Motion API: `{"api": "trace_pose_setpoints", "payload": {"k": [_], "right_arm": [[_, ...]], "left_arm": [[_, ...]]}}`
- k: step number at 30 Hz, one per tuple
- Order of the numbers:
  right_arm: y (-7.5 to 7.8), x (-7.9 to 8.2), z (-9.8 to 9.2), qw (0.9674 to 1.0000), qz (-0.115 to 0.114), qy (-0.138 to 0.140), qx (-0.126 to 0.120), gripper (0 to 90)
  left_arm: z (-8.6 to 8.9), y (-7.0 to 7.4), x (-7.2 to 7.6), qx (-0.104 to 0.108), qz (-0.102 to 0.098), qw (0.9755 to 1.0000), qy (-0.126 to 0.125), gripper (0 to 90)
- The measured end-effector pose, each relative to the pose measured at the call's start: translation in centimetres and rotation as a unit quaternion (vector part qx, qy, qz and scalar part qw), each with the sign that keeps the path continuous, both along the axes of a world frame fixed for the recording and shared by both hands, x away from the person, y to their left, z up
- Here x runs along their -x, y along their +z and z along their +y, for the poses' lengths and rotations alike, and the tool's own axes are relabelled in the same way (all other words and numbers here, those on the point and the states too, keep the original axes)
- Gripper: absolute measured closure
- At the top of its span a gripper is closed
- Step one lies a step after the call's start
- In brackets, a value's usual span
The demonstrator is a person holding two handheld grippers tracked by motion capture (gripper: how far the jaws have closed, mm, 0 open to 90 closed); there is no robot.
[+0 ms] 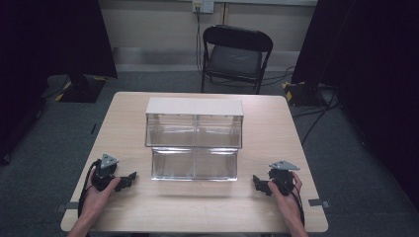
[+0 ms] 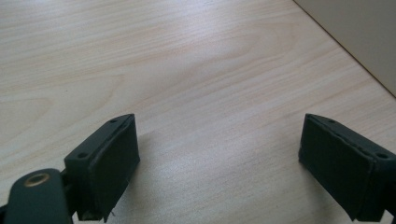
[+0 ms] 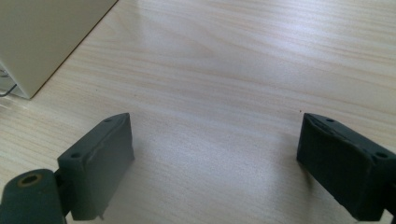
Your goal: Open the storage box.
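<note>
Where the high view looks down on the wooden table [image 1: 197, 202], a clear two-tier organizer [image 1: 194, 140] with a white top is seen at its middle, flanked by the left gripper [image 1: 129, 178] and the right gripper [image 1: 257, 184], each rested on the tabletop near a front corner of the organizer and well apart from it. In the left gripper view, the jaws are spread wide over bare wood, nothing held. In the right gripper view, the same wide, empty spread is shown.
</note>
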State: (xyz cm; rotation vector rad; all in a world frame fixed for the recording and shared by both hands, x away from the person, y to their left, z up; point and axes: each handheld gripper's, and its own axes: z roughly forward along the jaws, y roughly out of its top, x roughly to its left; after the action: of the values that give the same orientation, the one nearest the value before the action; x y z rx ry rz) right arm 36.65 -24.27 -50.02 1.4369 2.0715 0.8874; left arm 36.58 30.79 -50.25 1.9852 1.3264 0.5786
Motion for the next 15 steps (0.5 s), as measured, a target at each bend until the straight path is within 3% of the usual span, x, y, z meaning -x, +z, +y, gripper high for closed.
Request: {"api": "trace_pose_setpoints", "payload": {"k": [9, 15], "right_arm": [[0.4, 0.2, -0.2, 0.9999, 0.008, -0.003, -0.011, 14.1], [1.3, 0.7, 0.0, 0.9999, -0.012, 0.007, -0.006, 14.1]], "left_arm": [[0.0, 0.0, 0.0, 0.000, 0.000, 1.0000, 0.000, 11.6], [0.0, 0.0, 0.0, 0.000, 0.000, 1.0000, 0.000, 11.6]]}}
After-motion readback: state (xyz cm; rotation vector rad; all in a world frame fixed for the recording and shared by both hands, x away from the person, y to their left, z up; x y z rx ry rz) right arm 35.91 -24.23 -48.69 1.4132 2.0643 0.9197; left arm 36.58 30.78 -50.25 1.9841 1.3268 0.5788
